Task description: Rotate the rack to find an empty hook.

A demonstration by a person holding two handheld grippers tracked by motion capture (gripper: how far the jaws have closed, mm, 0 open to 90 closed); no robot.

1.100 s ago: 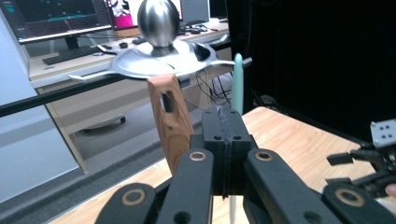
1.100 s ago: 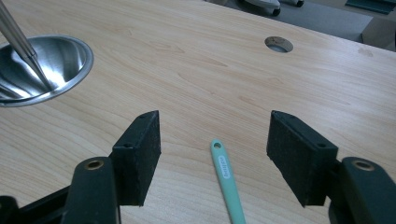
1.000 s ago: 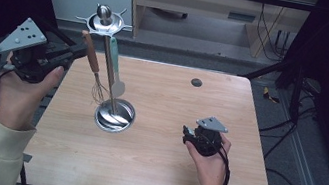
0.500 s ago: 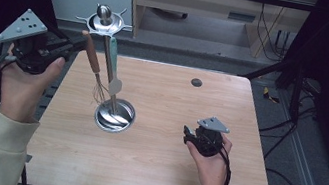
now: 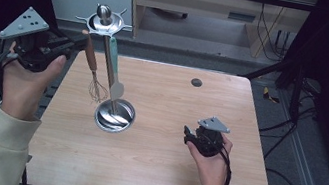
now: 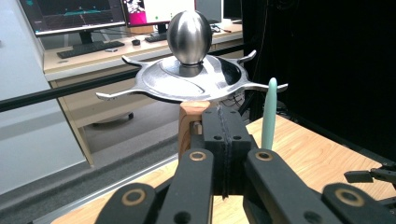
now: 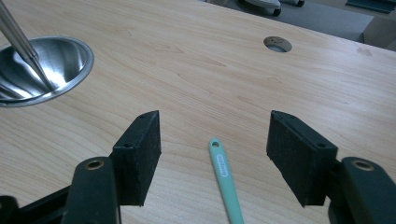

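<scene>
A steel utensil stand has a round base (image 5: 115, 116) on the wooden table and a hooked top disc (image 5: 104, 22) (image 6: 187, 79). From it hang a wooden-handled whisk (image 5: 90, 60) and a teal-handled utensil (image 5: 112, 61) (image 6: 269, 112). My left gripper (image 5: 73, 47) (image 6: 223, 116) is raised beside the disc, jaws shut, tips right against the top of the whisk's handle (image 6: 189, 119); whether anything thin is pinched I cannot tell. My right gripper (image 5: 188, 135) (image 7: 215, 135) rests low on the table, open. A second teal utensil handle (image 7: 225, 179) lies on the table between its jaws, untouched.
A round cable hole (image 5: 196, 82) (image 7: 277, 44) sits in the far part of the table (image 5: 159, 173). The stand's base (image 7: 46, 65) lies left of the right gripper. Behind the table stand a desk with monitors (image 6: 74, 14) and dark curtains.
My left hand has lifted slightly with its gripper still shut by the whisk's handle. The right hand and the stand have not moved.
</scene>
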